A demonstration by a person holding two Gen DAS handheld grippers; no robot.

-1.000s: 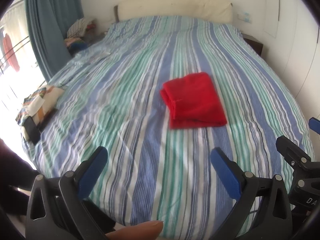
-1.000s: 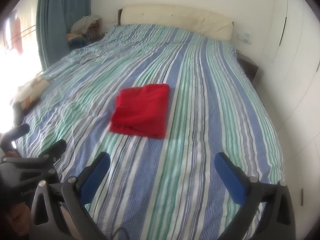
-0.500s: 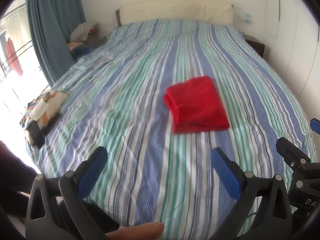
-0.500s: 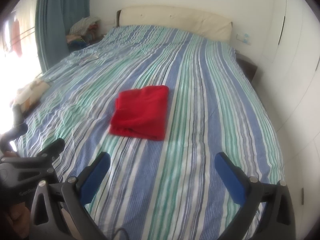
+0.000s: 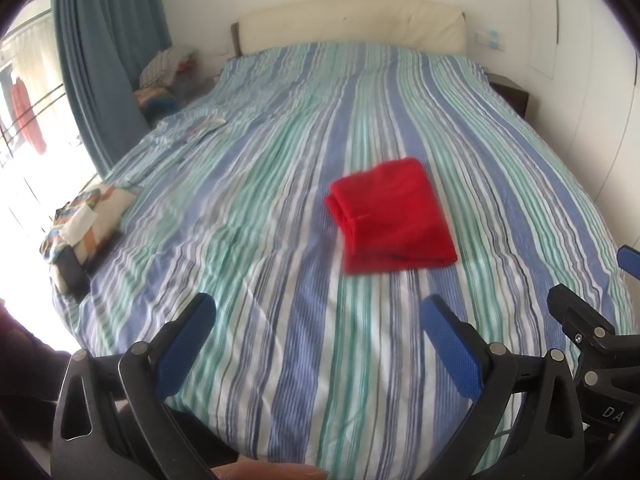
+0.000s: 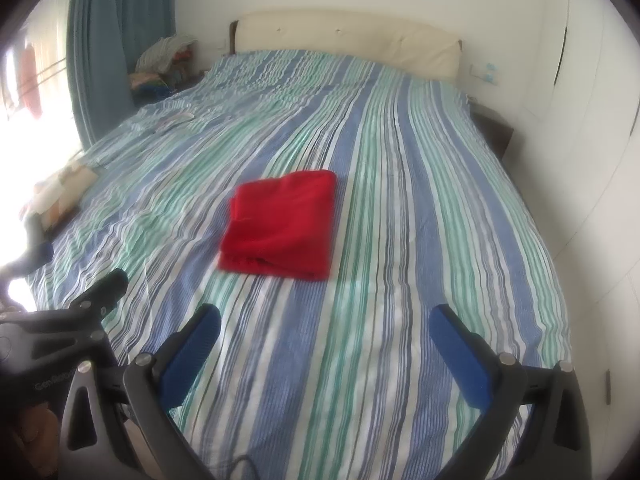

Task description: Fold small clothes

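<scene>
A red garment lies folded into a neat rectangle on the striped bedspread, near the middle of the bed; it also shows in the right wrist view. My left gripper is open and empty, held back from the garment above the foot of the bed. My right gripper is open and empty too, level with the left one. Part of the right gripper shows at the right edge of the left wrist view, and part of the left gripper shows at the left of the right wrist view.
A folded patterned cloth pile lies at the bed's left edge. A cream headboard stands at the far end. A blue curtain hangs left, with clothes piled beside it. A dark nightstand and white wall are on the right.
Both grippers have pulled slightly back and tilted up, so the folded red garment sits lower in each view. The garment itself has not moved.
</scene>
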